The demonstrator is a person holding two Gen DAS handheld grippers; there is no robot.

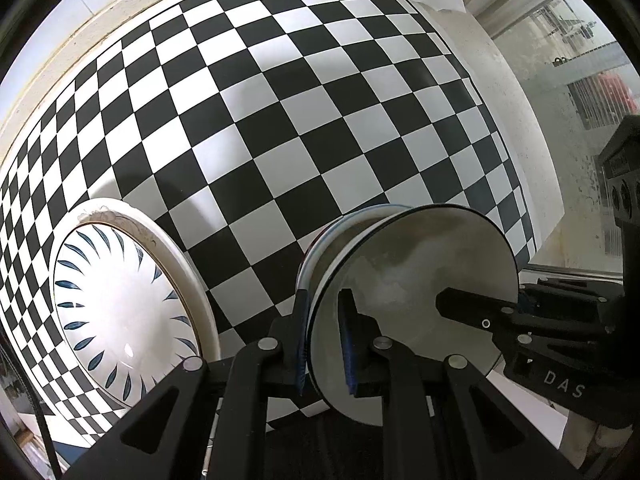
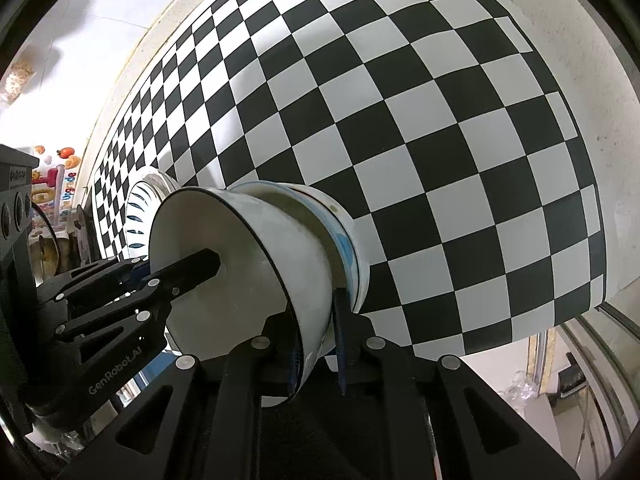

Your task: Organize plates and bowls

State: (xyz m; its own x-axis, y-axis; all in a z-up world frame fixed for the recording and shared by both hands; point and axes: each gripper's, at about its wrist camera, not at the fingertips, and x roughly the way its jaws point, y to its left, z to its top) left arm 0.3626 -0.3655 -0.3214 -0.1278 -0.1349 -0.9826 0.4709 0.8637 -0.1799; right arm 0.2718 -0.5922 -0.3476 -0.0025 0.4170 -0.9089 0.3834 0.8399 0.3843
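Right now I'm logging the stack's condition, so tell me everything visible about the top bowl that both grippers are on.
The top bowl is white, glossy, ceramic-looking, with a thin dark line around its rim. Its inside looks empty and faintly smudged. It sits nested upright on a stack of bowls on the checkered mat. The left gripper is shut on one side of its rim, one finger inside and one outside; the right gripper pinches the opposite side the same way. A blue-leaf plate lies apart, beside it.
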